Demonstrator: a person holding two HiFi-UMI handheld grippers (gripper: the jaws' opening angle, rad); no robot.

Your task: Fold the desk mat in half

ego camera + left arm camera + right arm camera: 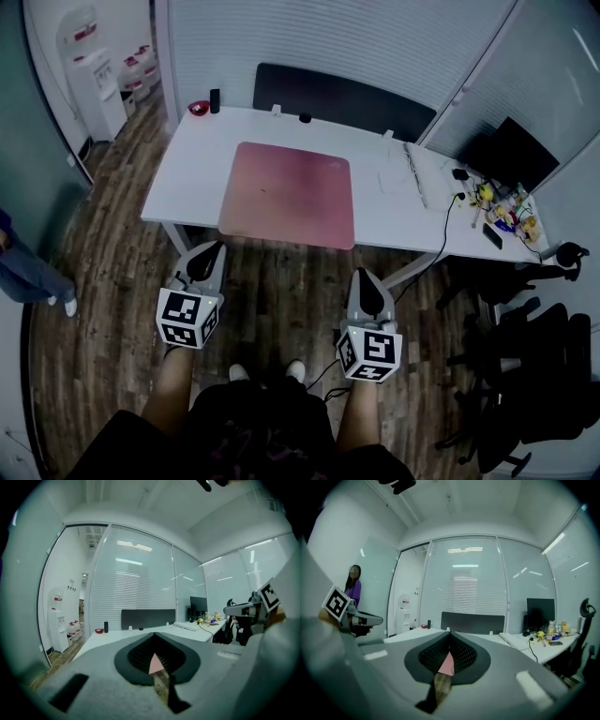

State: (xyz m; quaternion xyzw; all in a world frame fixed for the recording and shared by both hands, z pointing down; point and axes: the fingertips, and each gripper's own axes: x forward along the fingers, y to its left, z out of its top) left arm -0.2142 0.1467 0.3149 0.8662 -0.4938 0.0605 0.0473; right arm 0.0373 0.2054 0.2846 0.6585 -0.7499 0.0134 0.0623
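Observation:
A pink desk mat lies flat and unfolded on the white desk, its near edge along the desk's front edge. My left gripper hovers over the wooden floor, short of the mat's near left corner, jaws shut with nothing in them. My right gripper is level with it below the near right corner, also shut and empty. In the left gripper view the closed jaws show only a sliver of the pink mat through their gap. The right gripper view shows the same: closed jaws, a pink sliver.
On the desk are a red bowl, a black cylinder, a white keyboard, a black monitor and small clutter. A dark panel backs the desk. Office chairs stand right, a water dispenser and a person left.

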